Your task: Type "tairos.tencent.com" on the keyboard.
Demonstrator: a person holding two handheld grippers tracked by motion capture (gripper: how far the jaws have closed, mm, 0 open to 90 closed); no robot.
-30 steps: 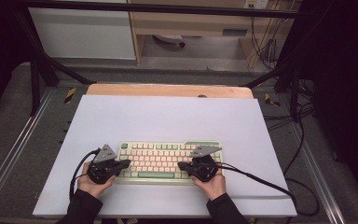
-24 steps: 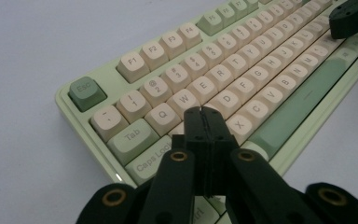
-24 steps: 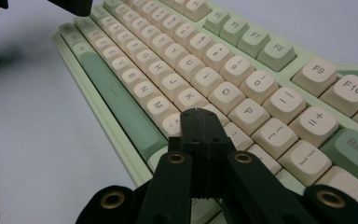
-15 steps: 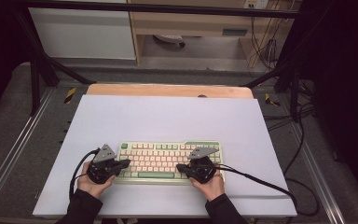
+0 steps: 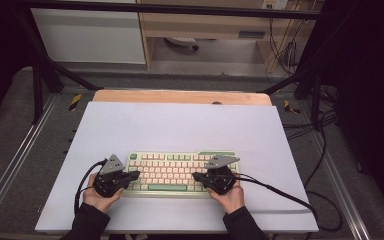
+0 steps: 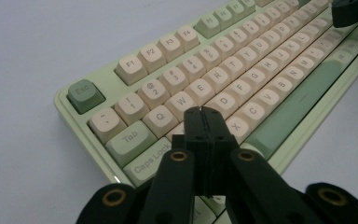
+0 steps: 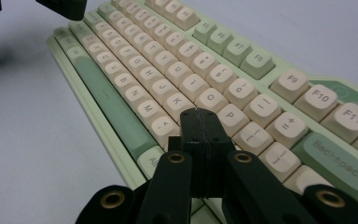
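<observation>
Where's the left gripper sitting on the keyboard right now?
In the high view the left gripper is over the keyboard's left end; its own view shows shut fingers above the home row, beside Caps Lock.

Both forearms come in from the bottom edge in dark sleeves, each hand wrapped round a gripper body from behind. Left gripper (image 5: 136,174) points inward to the right, fingers (image 6: 196,122) pressed flat together with nothing between. Right gripper (image 5: 196,176) points inward to the left, fingers (image 7: 192,122) likewise closed tight; the two tips face each other, well apart.
</observation>
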